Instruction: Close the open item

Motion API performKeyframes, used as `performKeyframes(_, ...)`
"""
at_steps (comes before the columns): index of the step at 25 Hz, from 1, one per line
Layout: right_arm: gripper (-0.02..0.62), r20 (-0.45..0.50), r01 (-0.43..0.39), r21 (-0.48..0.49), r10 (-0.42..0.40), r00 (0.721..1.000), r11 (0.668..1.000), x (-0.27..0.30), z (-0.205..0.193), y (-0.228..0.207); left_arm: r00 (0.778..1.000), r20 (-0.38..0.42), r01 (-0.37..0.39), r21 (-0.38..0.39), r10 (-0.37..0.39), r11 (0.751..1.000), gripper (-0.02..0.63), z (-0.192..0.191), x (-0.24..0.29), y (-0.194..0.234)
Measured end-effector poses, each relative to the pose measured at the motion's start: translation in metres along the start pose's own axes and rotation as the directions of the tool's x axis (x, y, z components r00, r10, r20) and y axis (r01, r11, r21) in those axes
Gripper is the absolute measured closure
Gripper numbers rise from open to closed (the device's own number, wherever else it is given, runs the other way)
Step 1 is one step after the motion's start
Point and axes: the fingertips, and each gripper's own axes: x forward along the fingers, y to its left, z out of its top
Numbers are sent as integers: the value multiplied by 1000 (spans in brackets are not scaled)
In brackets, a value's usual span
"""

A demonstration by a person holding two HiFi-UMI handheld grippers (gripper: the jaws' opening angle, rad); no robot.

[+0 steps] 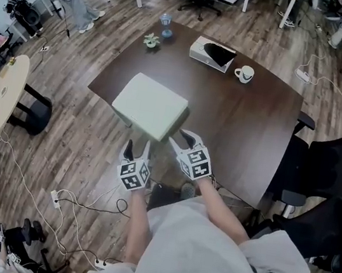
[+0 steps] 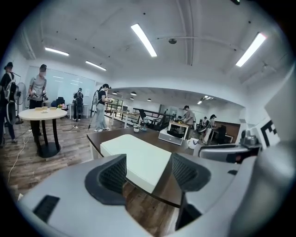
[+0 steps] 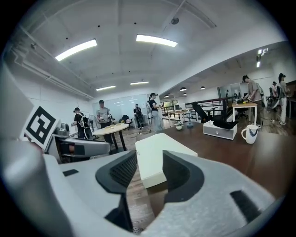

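A pale, flat box [image 1: 150, 105] lies on the near left corner of the dark brown table [image 1: 250, 126] with its lid down. The left gripper view shows the box [image 2: 138, 159] just beyond the jaws, and in the right gripper view the box [image 3: 159, 155] is likewise ahead of the jaws. My left gripper [image 1: 136, 150] hangs off the table's near edge over the floor, open and holding nothing. My right gripper [image 1: 182, 139] is beside the box's near right corner, also open and not touching it. Neither the left gripper [image 2: 148, 173] nor the right gripper [image 3: 150, 171] has anything between its pads.
At the table's far side stand a grey box with a black opening [image 1: 213, 54], a white mug [image 1: 244, 74], a small plant [image 1: 151, 41] and a blue item [image 1: 166, 26]. A round pale table [image 1: 3, 93] stands left, a black chair [image 1: 333, 171] right. Cables cross the floor.
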Motion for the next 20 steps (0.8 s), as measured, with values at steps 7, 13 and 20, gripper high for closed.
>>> performKeyframes(7, 450, 23, -9, 12, 9, 1000, 1000, -3, 5, -5, 997, 64, -45, 48, 42, 998, 422, 20, -4, 2)
performKeyframes(13, 500, 51, 6, 7, -6, 999, 1000, 1, 19, -12, 996, 67, -59, 68, 54, 996, 555, 26, 3, 4)
performKeyframes(20, 562, 56, 14, 21, -15, 998, 1000, 13, 25, -16, 998, 54, -16, 81, 11, 997, 597, 31, 8, 4)
